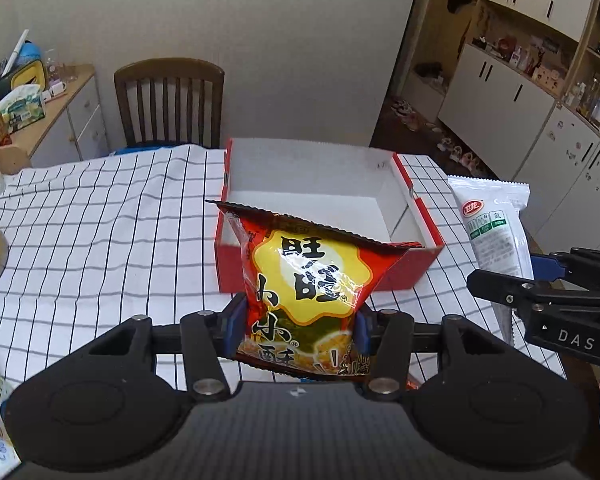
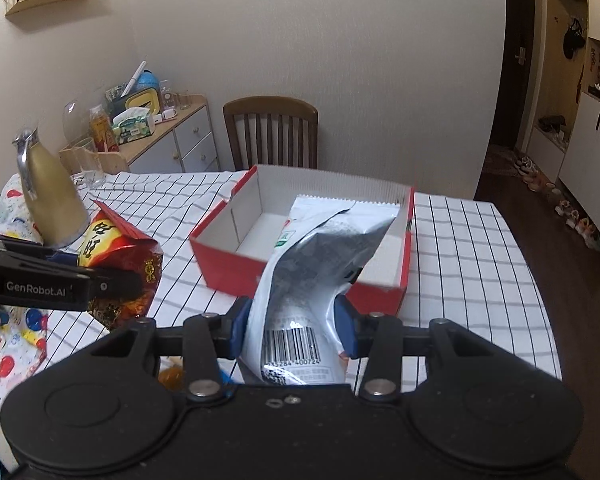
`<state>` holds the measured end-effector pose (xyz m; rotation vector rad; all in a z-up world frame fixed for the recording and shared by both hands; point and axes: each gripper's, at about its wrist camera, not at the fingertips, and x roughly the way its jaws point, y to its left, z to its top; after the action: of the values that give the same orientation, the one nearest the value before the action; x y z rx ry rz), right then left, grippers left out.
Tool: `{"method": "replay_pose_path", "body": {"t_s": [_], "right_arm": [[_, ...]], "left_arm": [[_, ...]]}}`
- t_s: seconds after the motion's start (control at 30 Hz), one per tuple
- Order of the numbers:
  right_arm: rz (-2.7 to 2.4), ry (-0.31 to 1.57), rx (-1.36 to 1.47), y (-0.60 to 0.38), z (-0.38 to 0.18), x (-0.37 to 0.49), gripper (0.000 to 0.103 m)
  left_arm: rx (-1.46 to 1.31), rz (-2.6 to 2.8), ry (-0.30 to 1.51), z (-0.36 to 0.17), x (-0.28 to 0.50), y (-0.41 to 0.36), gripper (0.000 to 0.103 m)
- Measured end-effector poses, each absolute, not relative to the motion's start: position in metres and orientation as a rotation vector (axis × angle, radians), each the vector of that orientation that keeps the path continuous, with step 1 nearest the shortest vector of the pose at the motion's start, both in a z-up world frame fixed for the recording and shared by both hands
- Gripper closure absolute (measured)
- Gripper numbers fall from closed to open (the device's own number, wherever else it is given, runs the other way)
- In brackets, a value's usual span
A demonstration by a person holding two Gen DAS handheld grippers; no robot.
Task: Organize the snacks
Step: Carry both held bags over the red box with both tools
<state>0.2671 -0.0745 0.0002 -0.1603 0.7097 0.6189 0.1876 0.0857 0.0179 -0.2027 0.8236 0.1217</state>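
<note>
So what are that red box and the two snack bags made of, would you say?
The red box looks like corrugated cardboard: its top edges show fluting, and it is matte white inside with a printed red outside. The orange snack bag seems to be glossy plastic film, crinkled and throwing glare. The white snack bag looks like similar shiny film, with a serrated seal edge.

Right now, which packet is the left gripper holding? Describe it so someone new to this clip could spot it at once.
Start at the red cardboard box on the checked tablecloth. In front of its near wall the left gripper pinches a crinkly red snack bag with a yellow burst and bold black characters. The only other held packet, the white pouch in the right gripper, is plain white with green labels.
</note>
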Motion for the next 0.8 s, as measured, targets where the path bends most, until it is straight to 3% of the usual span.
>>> {"method": "replay_pose_path", "body": {"t_s": [0.8], "right_arm": [[0.617,0.699,-0.232,-0.029,-0.009,0.371,0.06]], "left_arm": [[-0.108,0.182,0.853,0.008,0.339,0.082,0.052]]}}
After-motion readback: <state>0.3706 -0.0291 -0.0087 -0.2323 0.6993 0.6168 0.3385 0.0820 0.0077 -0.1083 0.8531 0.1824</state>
